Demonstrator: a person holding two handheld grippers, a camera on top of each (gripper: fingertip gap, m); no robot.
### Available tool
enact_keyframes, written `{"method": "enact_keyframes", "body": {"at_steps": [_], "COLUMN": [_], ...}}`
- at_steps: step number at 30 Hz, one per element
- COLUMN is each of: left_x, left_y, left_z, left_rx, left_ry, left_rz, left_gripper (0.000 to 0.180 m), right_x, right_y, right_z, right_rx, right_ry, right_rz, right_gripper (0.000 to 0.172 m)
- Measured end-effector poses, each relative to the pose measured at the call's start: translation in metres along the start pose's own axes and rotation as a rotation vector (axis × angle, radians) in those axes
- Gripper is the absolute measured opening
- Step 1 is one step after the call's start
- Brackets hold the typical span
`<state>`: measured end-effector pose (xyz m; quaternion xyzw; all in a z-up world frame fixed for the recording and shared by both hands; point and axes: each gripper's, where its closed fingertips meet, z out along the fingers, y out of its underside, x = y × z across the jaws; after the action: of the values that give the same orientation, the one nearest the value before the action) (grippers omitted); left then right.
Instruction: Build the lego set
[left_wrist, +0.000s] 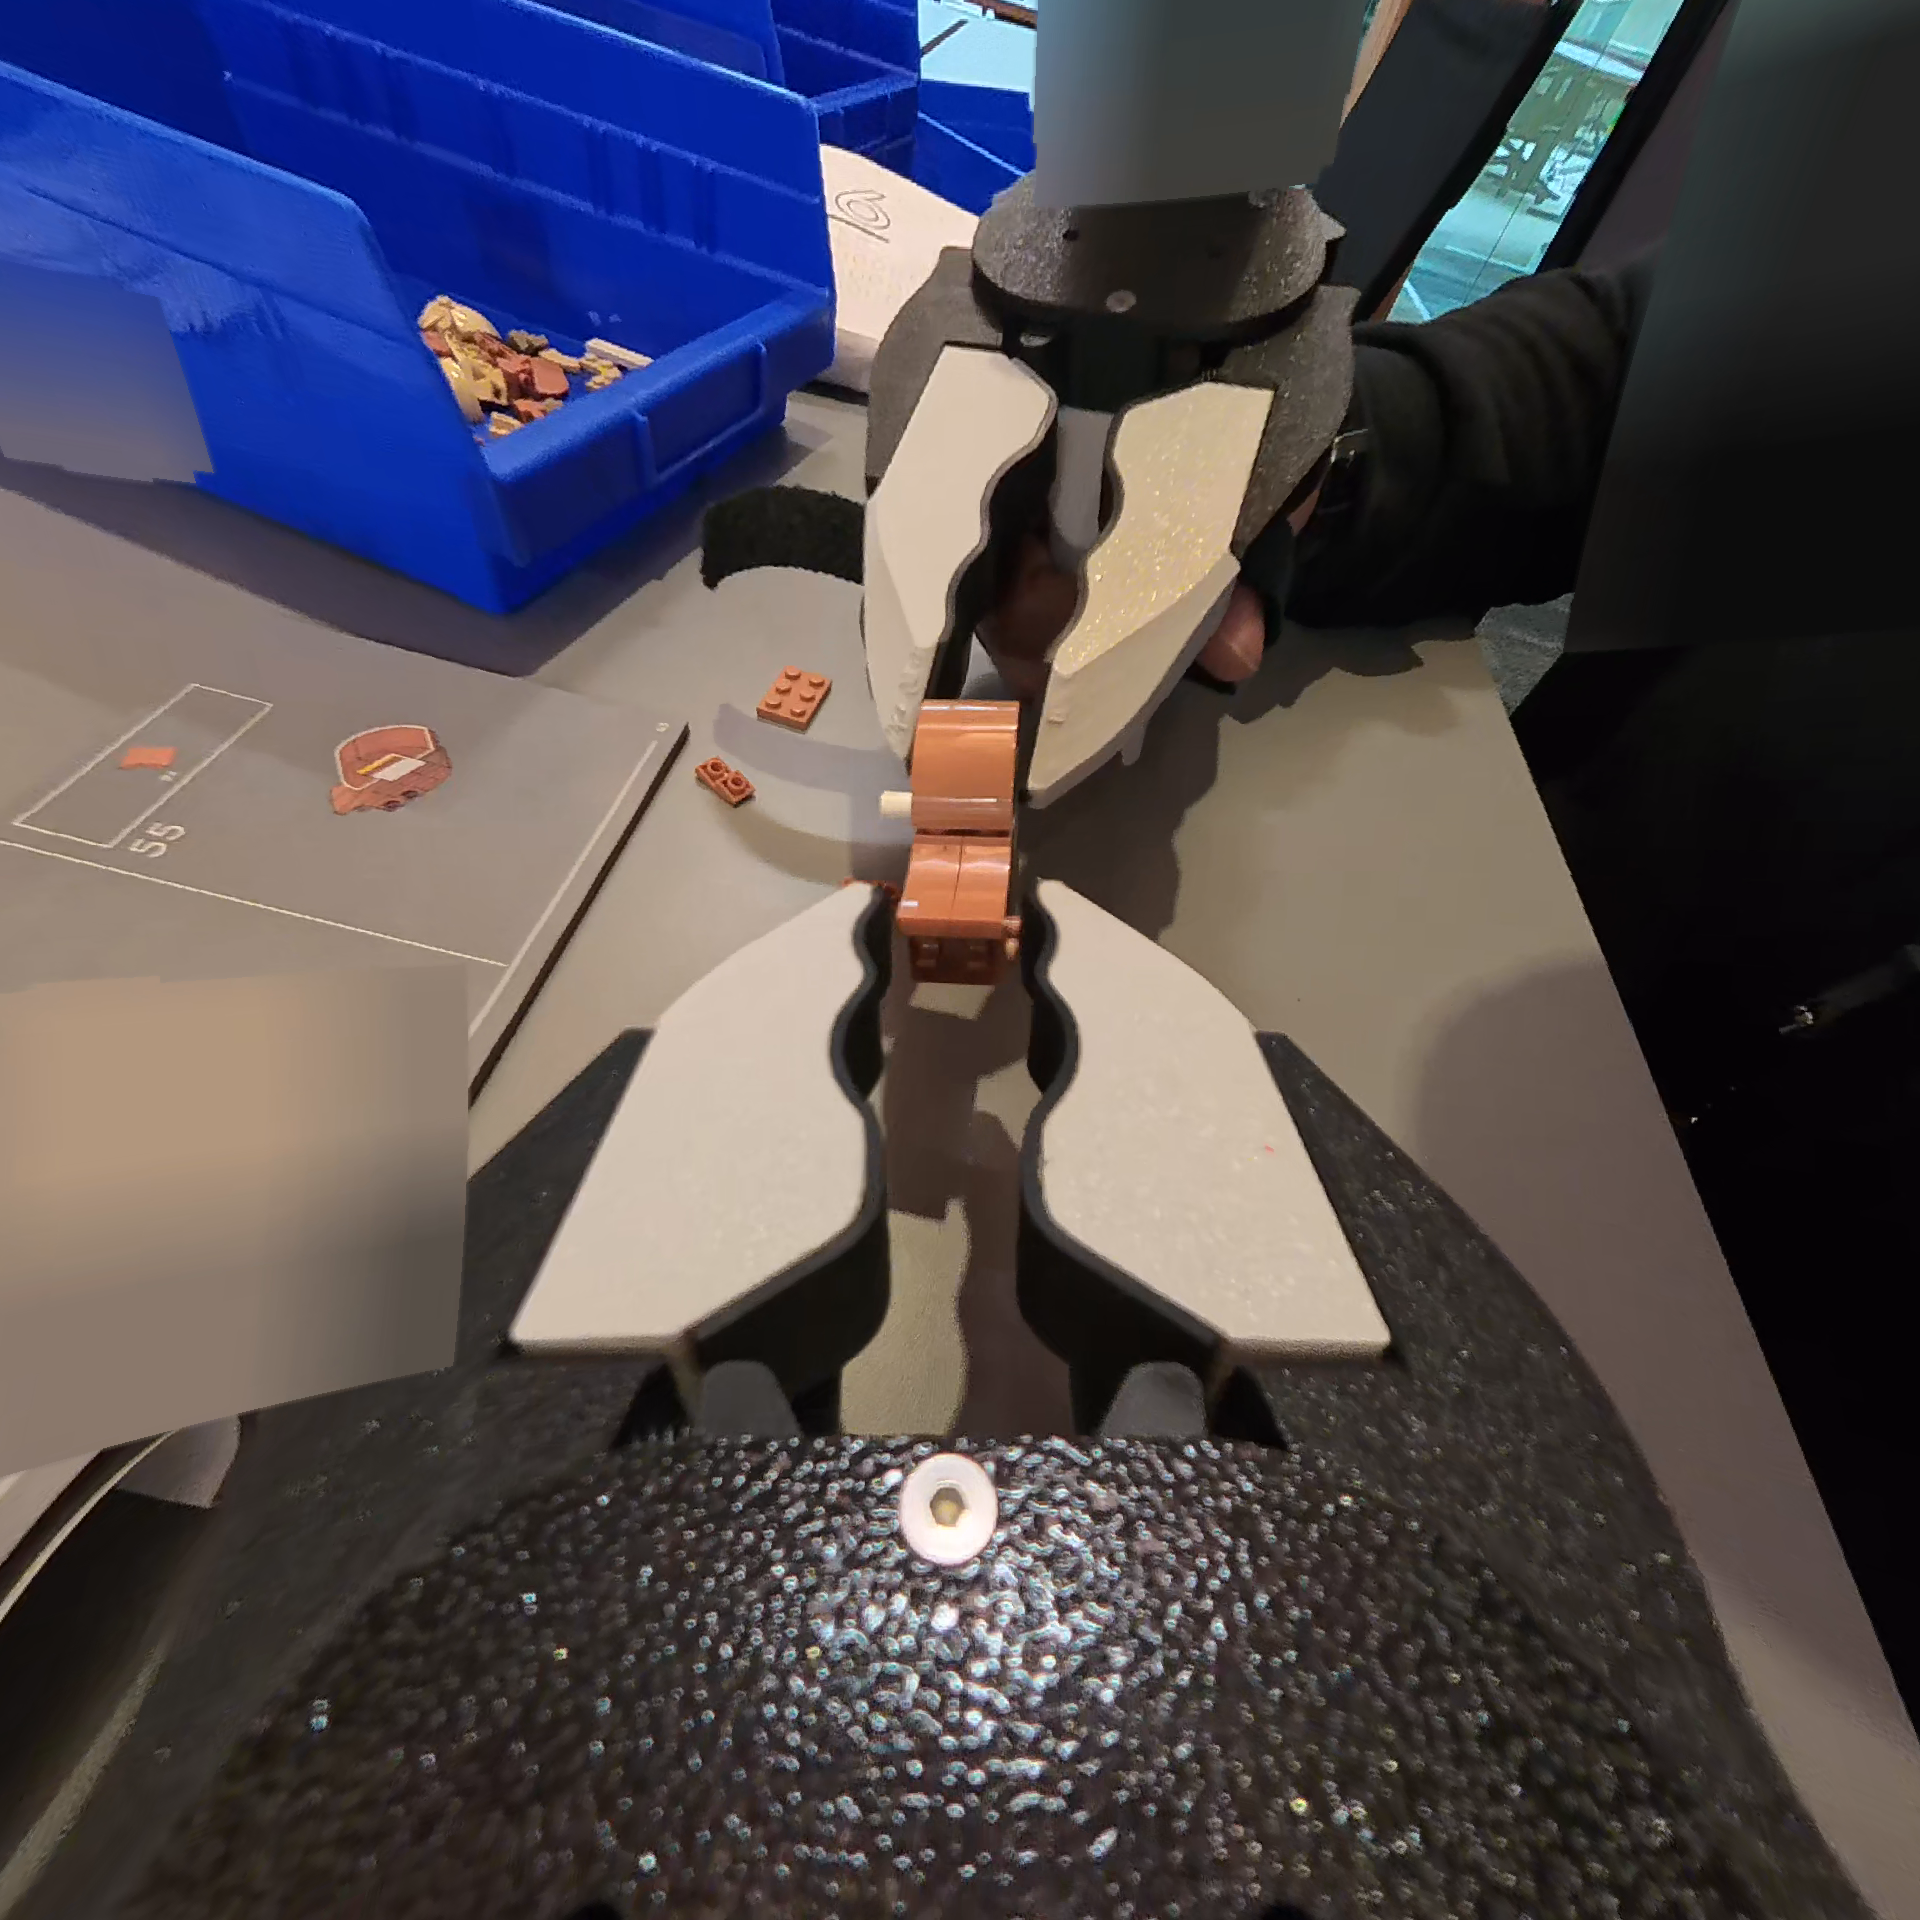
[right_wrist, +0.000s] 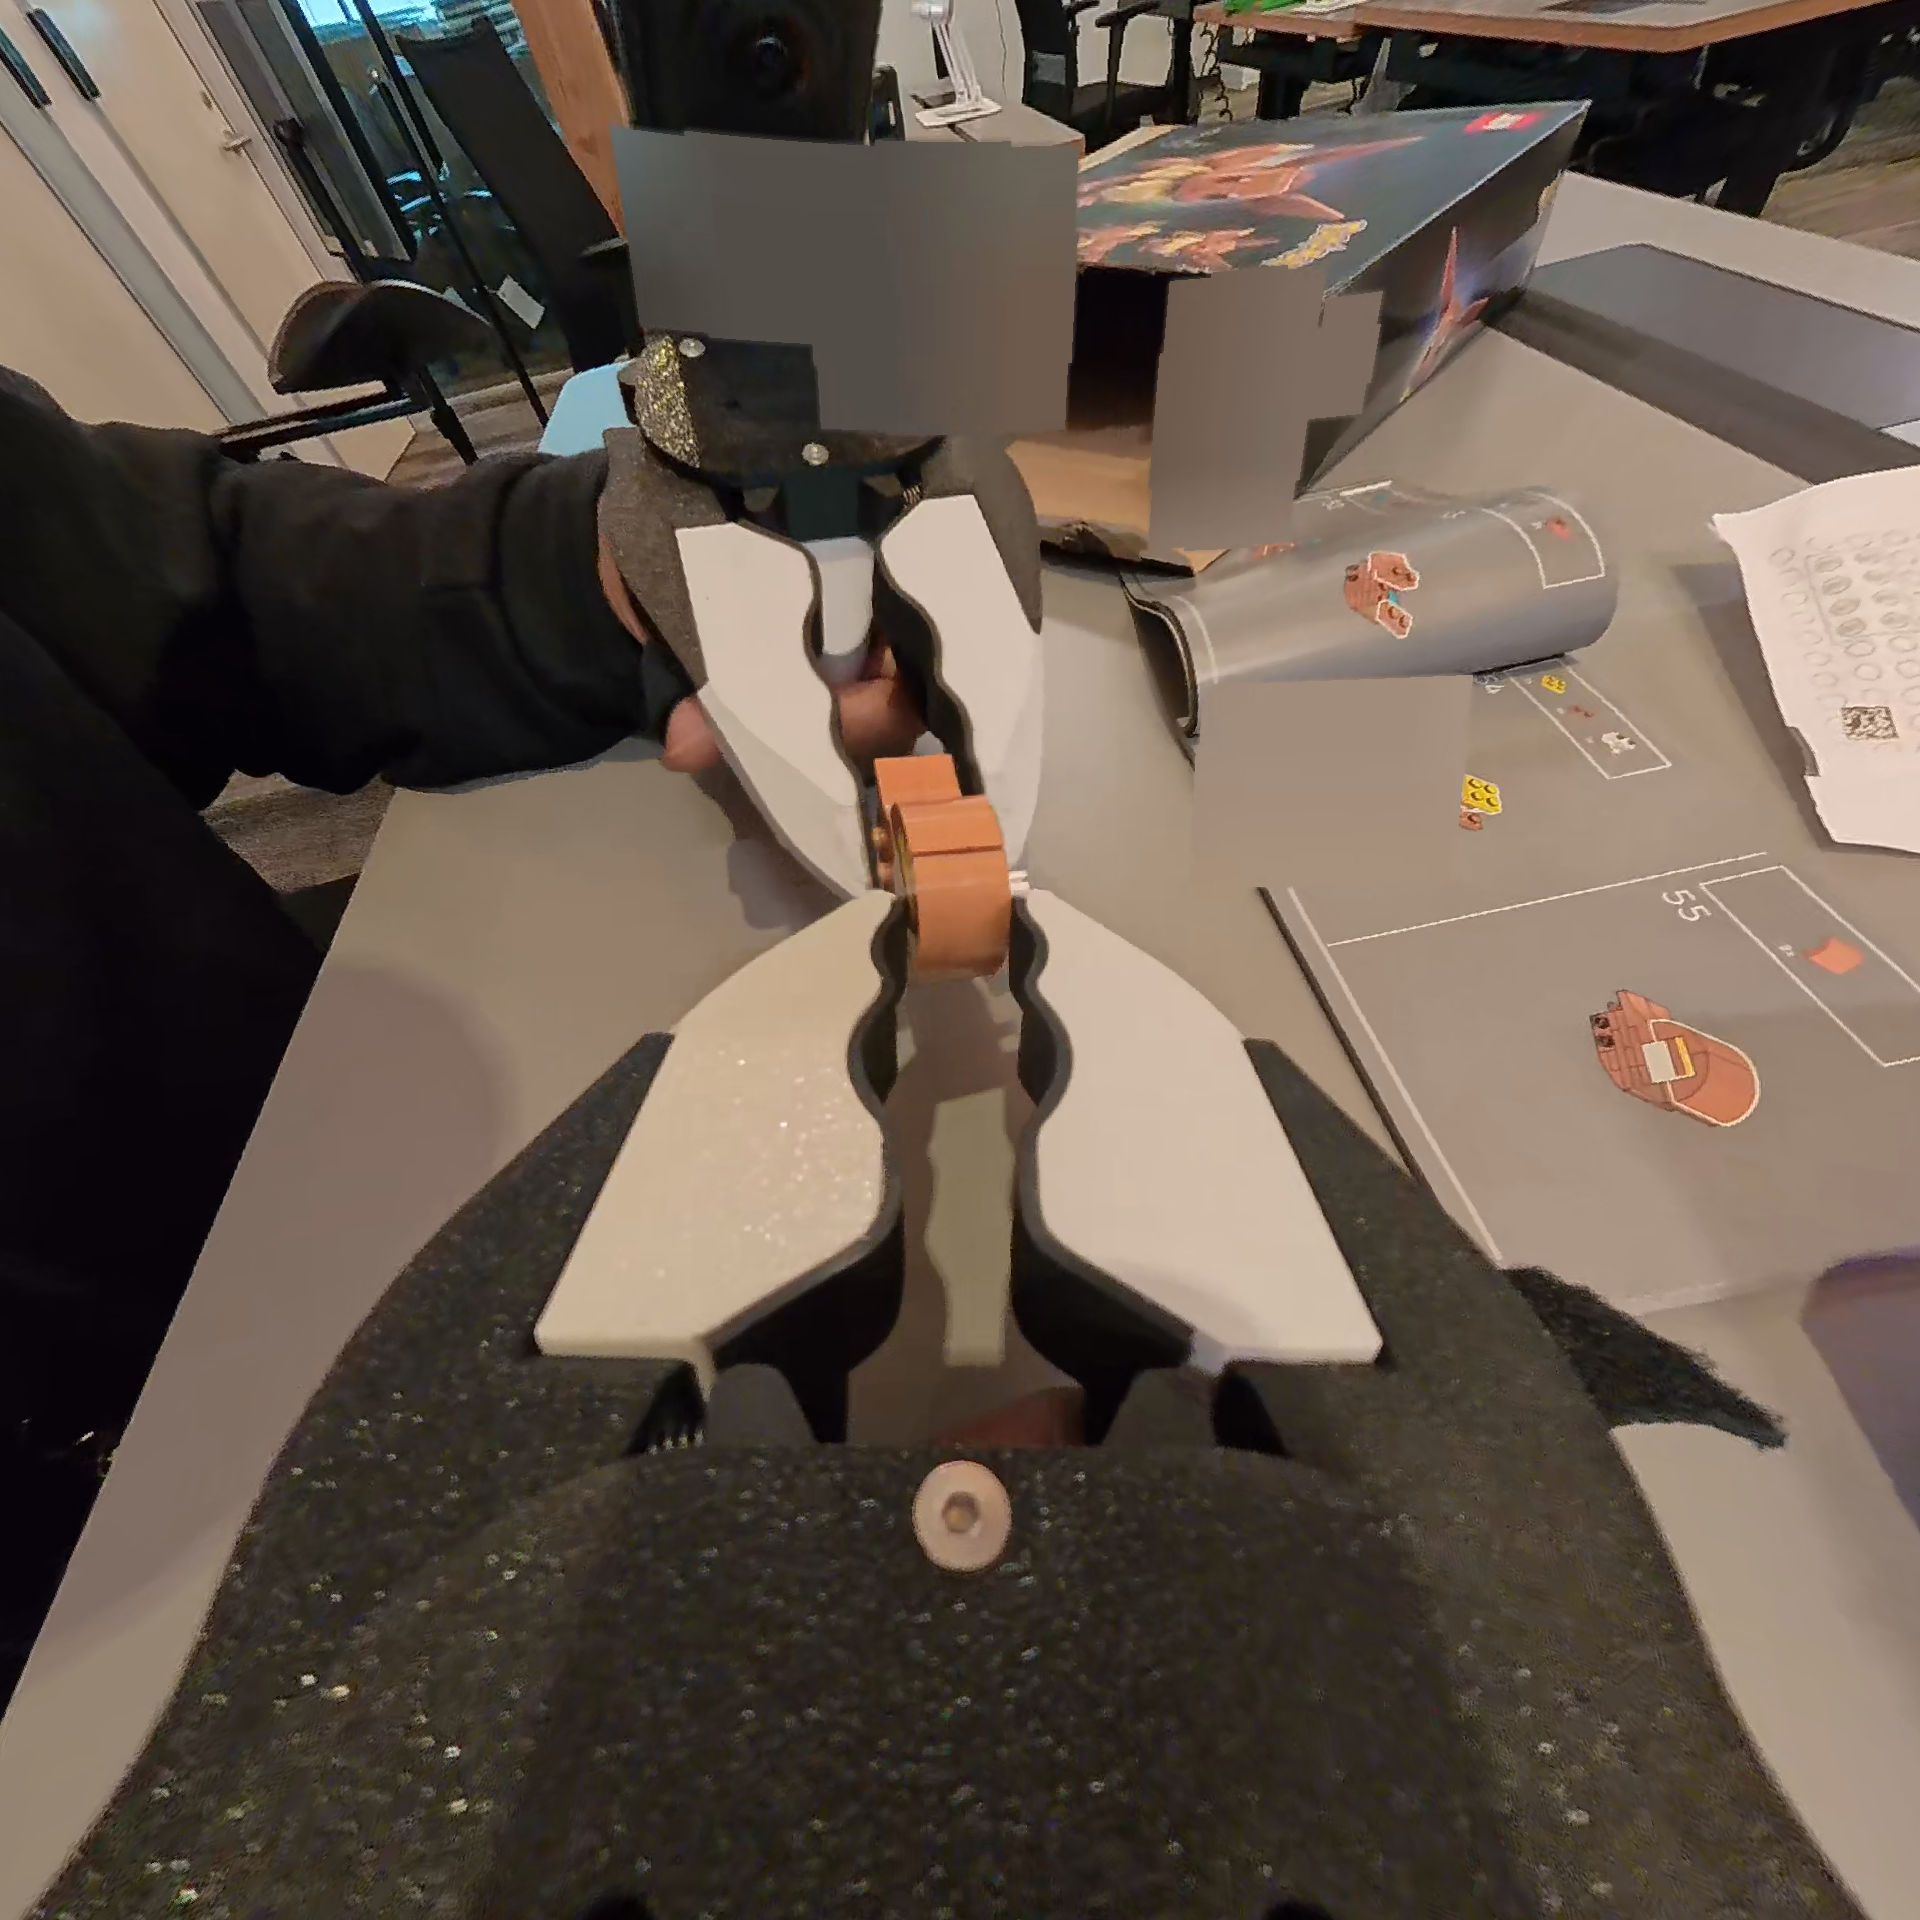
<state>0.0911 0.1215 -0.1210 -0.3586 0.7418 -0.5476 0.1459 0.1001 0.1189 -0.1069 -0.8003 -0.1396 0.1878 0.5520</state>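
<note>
- Your right gripper (right_wrist: 956, 940) is clamped narrow on the rounded end of the brown brick build (right_wrist: 951, 883), held up over the bench (left_wrist: 1299, 935).
- Your left gripper (left_wrist: 951, 935) is pinching the opposite end, though I can't tell if its pads really press.
- If you twist against each other, the joint between the tips could pop and loose bits would drop.
- Small brown plates (left_wrist: 795, 696) lie just left of the tips.

Left of my left tongs sit a blue bin (left_wrist: 582, 436) of brown brick pieces (left_wrist: 514, 364), two loose brown plates (left_wrist: 795, 696) and an open instruction booklet (left_wrist: 343, 821); beyond my right tongs lies a printed box (right_wrist: 1351, 197).
</note>
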Motion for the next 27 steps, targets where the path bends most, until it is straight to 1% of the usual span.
{"method": "enact_keyframes", "body": {"at_steps": [2, 8, 11, 13, 15, 19, 21, 24, 27], "left_x": [0.001, 0.005, 0.006, 0.006, 0.005, 0.003, 0.003, 0.005, 0.011], "left_y": [-0.001, -0.006, -0.009, -0.01, -0.013, -0.024, -0.027, -0.03, -0.032], "left_z": [0.0, -0.002, -0.003, -0.004, -0.006, -0.012, -0.015, -0.015, -0.014], "left_rx": [0.01, 0.044, 0.066, 0.074, 0.098, 0.169, 0.191, 0.208, 0.219], "left_ry": [0.009, 0.045, 0.062, 0.064, 0.064, 0.087, 0.098, 0.123, 0.166], "left_rz": [-0.001, -0.023, -0.029, -0.034, -0.051, -0.122, -0.152, -0.183, -0.219], "left_gripper": [0.02, 0.019, 0.019, 0.019, 0.019, 0.019, 0.018, 0.018, 0.019], "right_x": [0.0, -0.003, -0.004, -0.002, 0.001, 0.002, 0.001, 0.0, -0.007], "right_y": [-0.001, -0.006, -0.01, -0.011, -0.013, -0.021, -0.025, -0.026, -0.031], "right_z": [0.0, -0.002, -0.004, -0.006, -0.009, -0.017, -0.018, -0.013, -0.01], "right_rx": [0.003, 0.024, 0.043, 0.053, 0.075, 0.148, 0.17, 0.159, 0.196], "right_ry": [0.002, 0.009, 0.033, 0.082, 0.149, 0.31, 0.392, 0.459, 0.472], "right_rz": [-0.01, -0.051, -0.115, -0.206, -0.341, -0.714, -0.866, -1.005, -1.07], "right_gripper": [0.018, 0.019, 0.019, 0.021, 0.03, 0.047, 0.055, 0.071, 0.081]}}
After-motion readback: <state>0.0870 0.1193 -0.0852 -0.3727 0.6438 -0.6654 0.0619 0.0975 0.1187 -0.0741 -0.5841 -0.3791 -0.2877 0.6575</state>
